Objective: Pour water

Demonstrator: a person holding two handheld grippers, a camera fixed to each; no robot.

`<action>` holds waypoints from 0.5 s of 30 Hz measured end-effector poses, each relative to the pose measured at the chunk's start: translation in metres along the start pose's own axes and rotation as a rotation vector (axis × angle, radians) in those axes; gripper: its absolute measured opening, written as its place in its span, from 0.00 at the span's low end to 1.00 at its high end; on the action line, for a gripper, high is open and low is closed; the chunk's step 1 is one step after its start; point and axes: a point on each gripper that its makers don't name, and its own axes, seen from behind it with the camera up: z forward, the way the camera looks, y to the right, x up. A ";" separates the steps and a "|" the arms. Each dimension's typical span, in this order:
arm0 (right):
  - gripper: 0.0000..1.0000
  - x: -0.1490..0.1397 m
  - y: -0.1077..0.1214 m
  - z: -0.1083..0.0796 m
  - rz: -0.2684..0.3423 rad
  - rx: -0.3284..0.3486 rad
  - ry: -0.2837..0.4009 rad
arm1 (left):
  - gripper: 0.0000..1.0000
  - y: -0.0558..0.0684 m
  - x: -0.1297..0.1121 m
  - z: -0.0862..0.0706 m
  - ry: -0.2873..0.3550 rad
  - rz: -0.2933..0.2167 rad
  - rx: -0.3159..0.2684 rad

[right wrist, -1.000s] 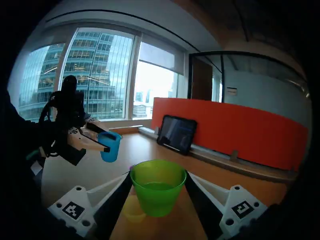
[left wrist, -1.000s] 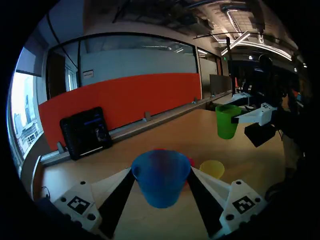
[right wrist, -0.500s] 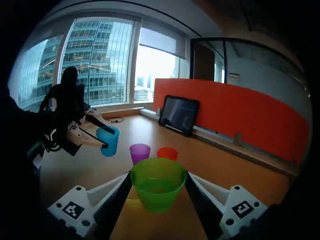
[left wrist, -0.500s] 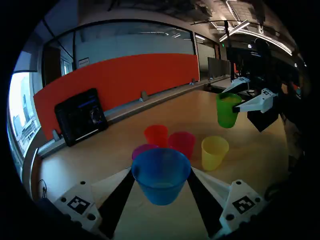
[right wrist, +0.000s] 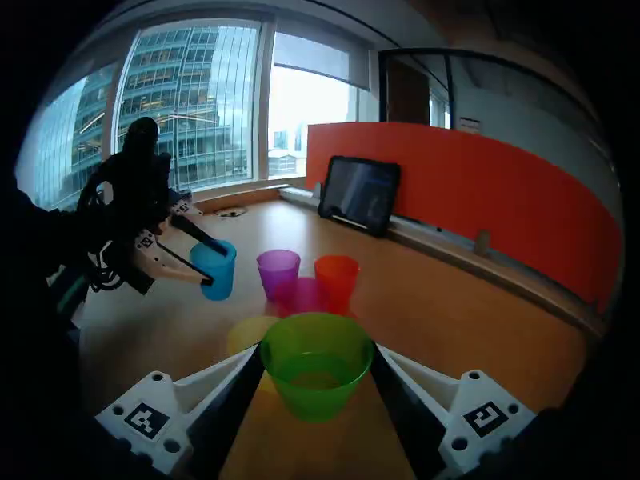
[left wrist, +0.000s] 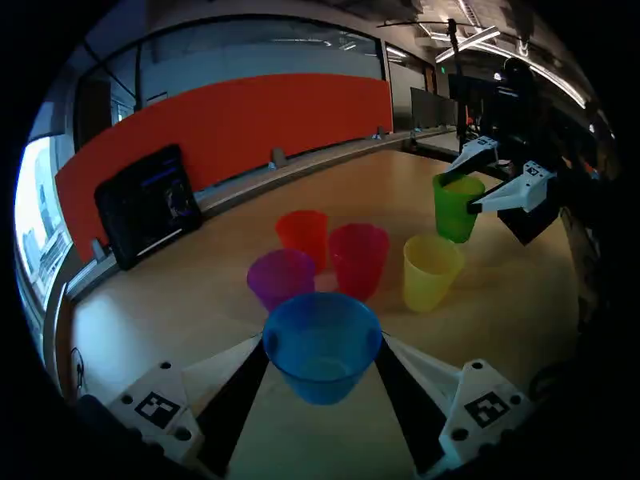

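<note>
The green cup (right wrist: 317,364) seems to carry a little water low inside, so I hold it upright in the right gripper (right wrist: 318,352), both fingers pressing its sides. The blue cup (left wrist: 322,346) sits level in the left gripper (left wrist: 322,342), clamped the same way, mouth up so nothing spills. Both appear lifted off the table (left wrist: 200,320) and well apart. Beneath stand a purple cup (left wrist: 281,276), orange cup (left wrist: 303,234), red cup (left wrist: 358,256) and yellow cup (left wrist: 430,270), clustered close with mouths up, I judge for filling.
</note>
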 end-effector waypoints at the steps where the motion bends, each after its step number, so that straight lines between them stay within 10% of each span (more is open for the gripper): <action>1: 0.92 -0.003 0.000 0.000 0.000 0.000 -0.006 | 0.88 0.000 -0.002 0.001 -0.005 0.000 -0.001; 15: 0.93 -0.023 -0.001 0.005 0.011 0.007 -0.048 | 0.88 0.004 -0.021 0.018 -0.045 -0.018 -0.027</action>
